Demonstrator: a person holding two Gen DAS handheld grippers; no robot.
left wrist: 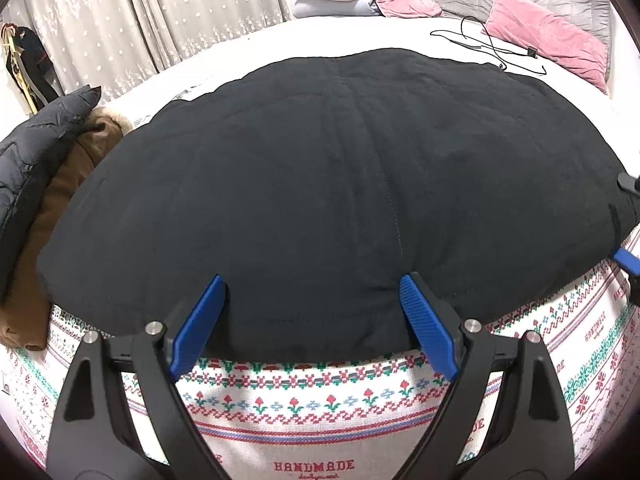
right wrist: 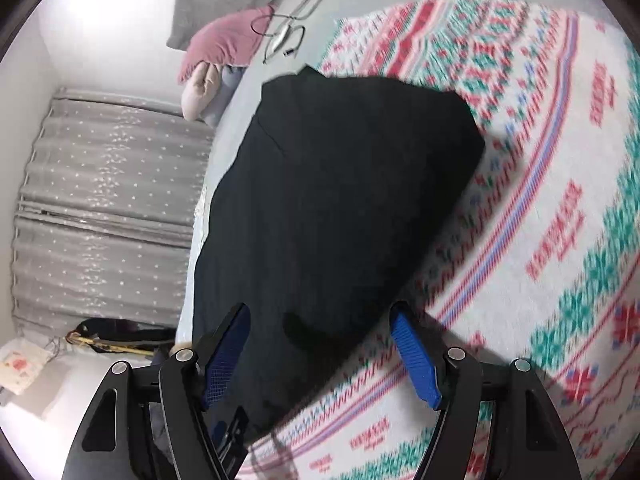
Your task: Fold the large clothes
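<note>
Garment flat on patterned cloth, long axis left-right. Left gripper wide, empty, straddling near hem. Right gripper wide, empty, at right end; left is nearer hem middle.

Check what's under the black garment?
The black garment lies on a patterned cloth printed HANDMADE, and farther back on the white bed sheet. Whatever else lies beneath it is covered.
</note>
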